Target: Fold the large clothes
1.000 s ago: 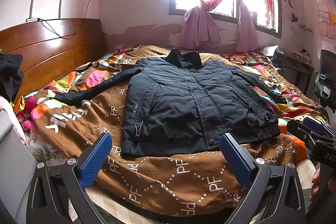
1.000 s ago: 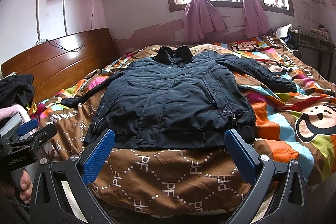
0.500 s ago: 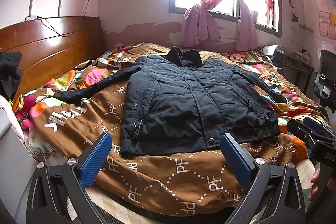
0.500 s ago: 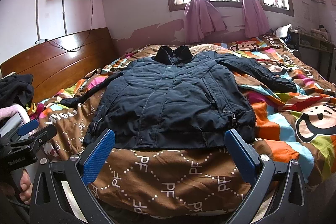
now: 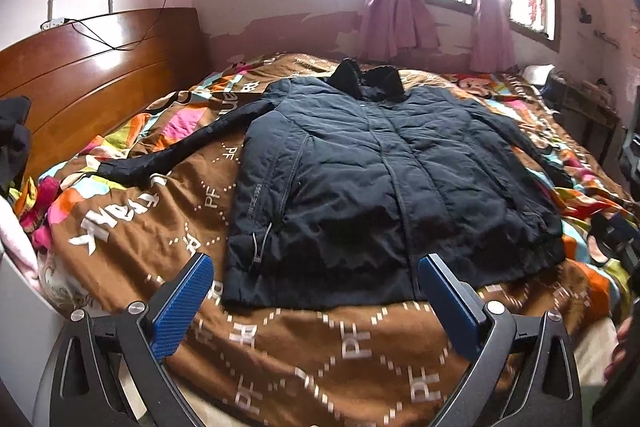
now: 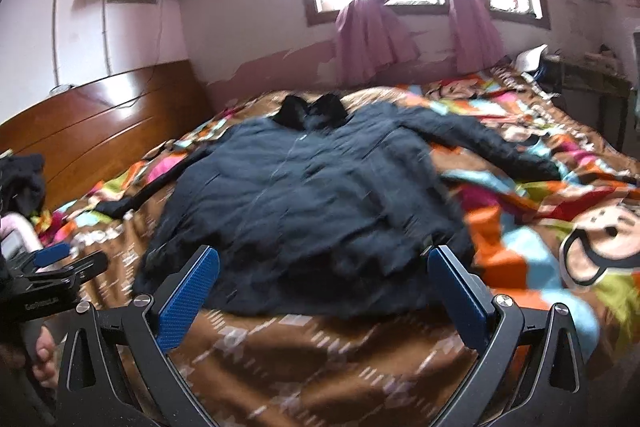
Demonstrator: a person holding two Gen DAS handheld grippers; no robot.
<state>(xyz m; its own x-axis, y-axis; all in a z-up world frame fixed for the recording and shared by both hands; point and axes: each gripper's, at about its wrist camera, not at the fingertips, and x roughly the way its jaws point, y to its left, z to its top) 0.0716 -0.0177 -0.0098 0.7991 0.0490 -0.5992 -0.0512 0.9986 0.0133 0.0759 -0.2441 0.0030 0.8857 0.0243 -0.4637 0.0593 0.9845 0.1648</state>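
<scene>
The jacket [image 5: 384, 183] lies flat on the bedspread [image 5: 320, 343], collar far from me, hem nearest, sleeves spread sideways. I hold my left gripper [image 5: 316, 301] and right gripper [image 6: 324, 293] just short of that hem, both wide open and empty, neither clearly nearer.

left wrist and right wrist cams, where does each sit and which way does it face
Left wrist: on the open left gripper, facing the jacket hem from the bed's edge.
Right wrist: on the open right gripper, same direction, blurred; left gripper at its left edge.
Both share the jacket, headboard and pink curtains.
</scene>
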